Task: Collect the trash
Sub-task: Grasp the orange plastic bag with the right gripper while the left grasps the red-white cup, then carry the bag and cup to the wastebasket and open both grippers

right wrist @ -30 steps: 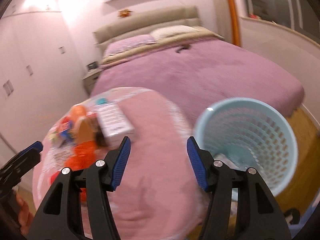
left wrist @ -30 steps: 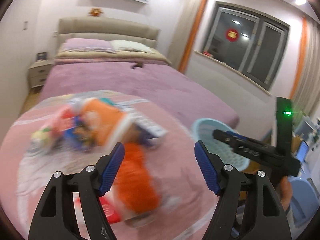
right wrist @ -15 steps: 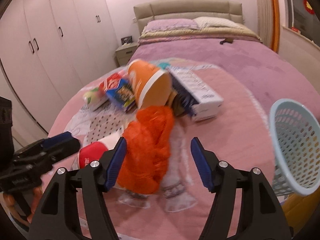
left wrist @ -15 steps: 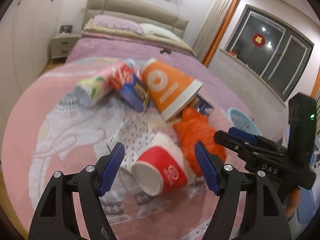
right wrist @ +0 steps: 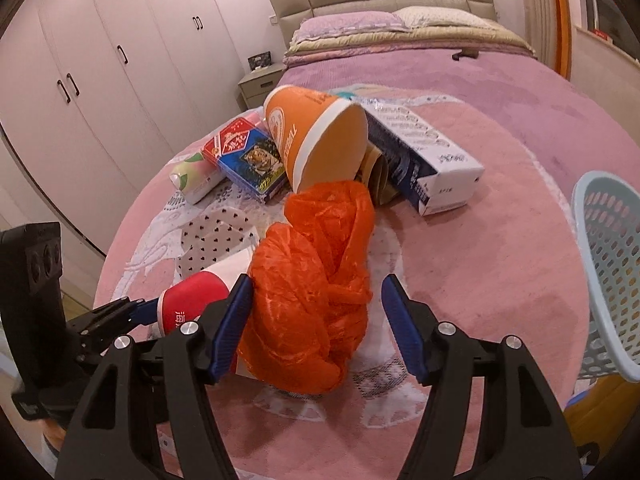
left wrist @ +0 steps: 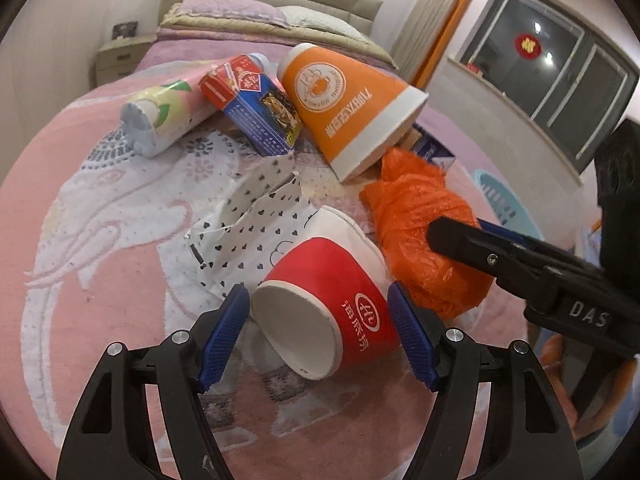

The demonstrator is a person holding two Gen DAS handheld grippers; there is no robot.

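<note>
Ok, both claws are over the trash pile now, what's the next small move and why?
Probably close the left claw on the red cup: the cup lies on its side between the open pads. The right claw likewise straddles the orange bag.

Our left gripper (left wrist: 320,334) stands with jaws apart around the red paper cup (left wrist: 326,312) lying on its side, pads seemingly not pressing it. Right of that cup lies the crumpled orange plastic bag (left wrist: 420,236), our right gripper (left wrist: 476,236) over it. Behind the cup rests a heart-dotted white paper scrap (left wrist: 248,216).
</note>
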